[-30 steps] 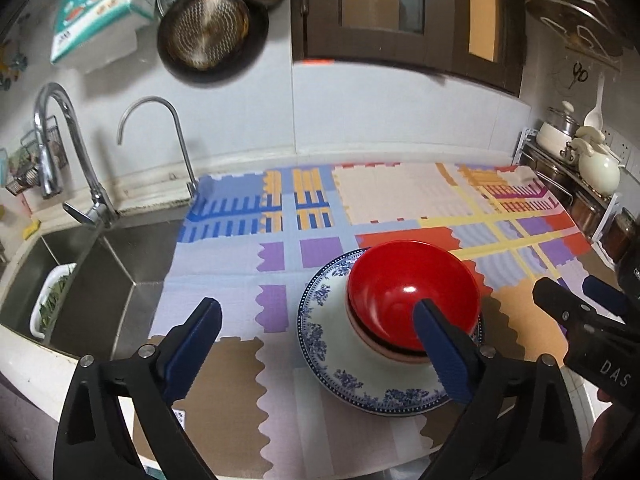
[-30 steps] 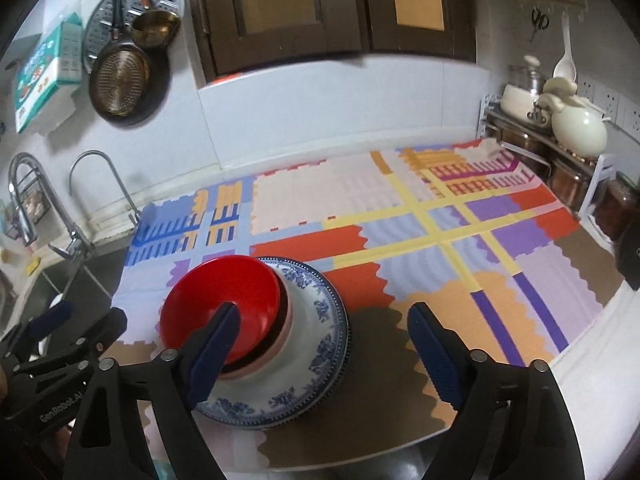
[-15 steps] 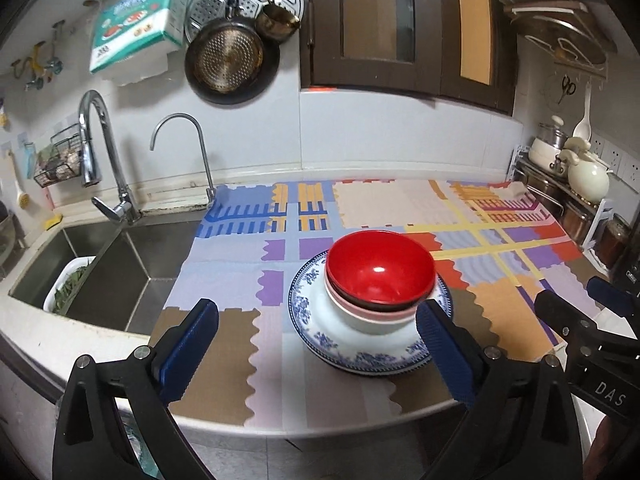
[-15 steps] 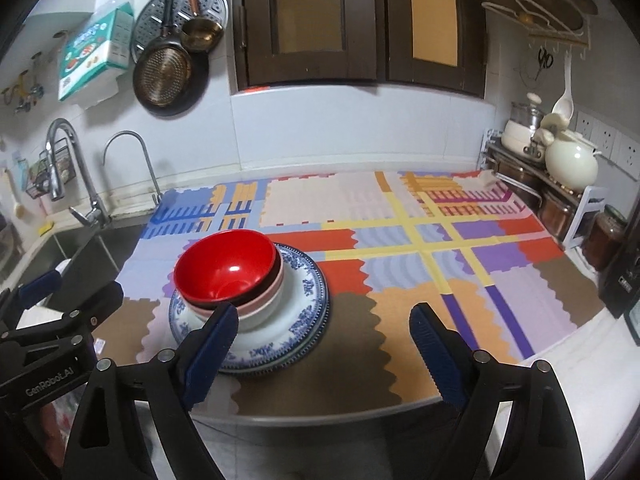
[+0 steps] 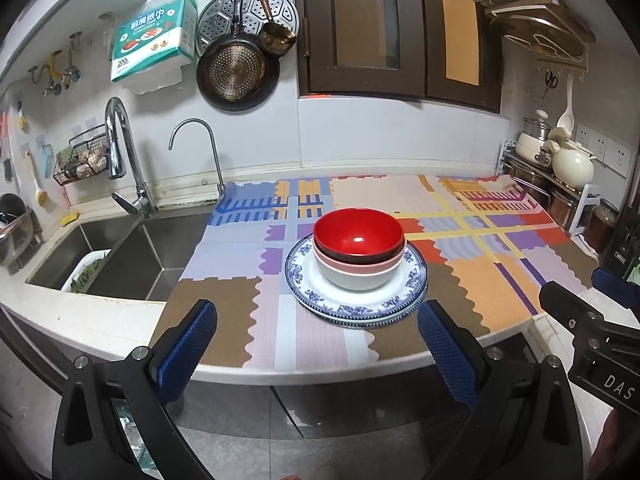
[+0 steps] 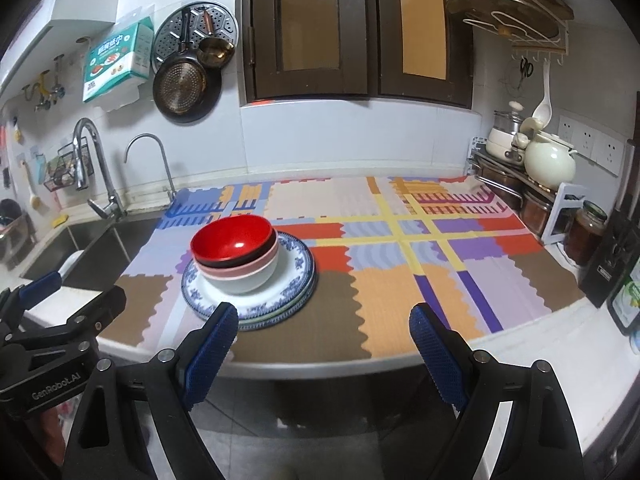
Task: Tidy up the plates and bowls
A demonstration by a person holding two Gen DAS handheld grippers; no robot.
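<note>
I'm holding both left gripper (image 5: 316, 344) and right gripper (image 6: 324, 344) jaws wide apart, gripping nothing; red bowl (image 5: 358, 232) is sitting nested atop stacked bowls on the blue-rimmed plate (image 5: 356, 308), worktop (image 5: 120, 320) beneath.

A red bowl (image 5: 357, 231), dark on its outside, is being shown nested in a pink bowl (image 5: 358, 265) and a white bowl (image 5: 357, 278), all carried on a white plate (image 5: 355, 302) with a blue floral rim near the worktop's front edge. The mat (image 5: 472, 264) is being displayed in patchwork blocks of brown, orange, lilac, red and blue, crossed by yellow stripes. The pads (image 6: 210, 346) are being seen in textured blue on black frames.
</note>
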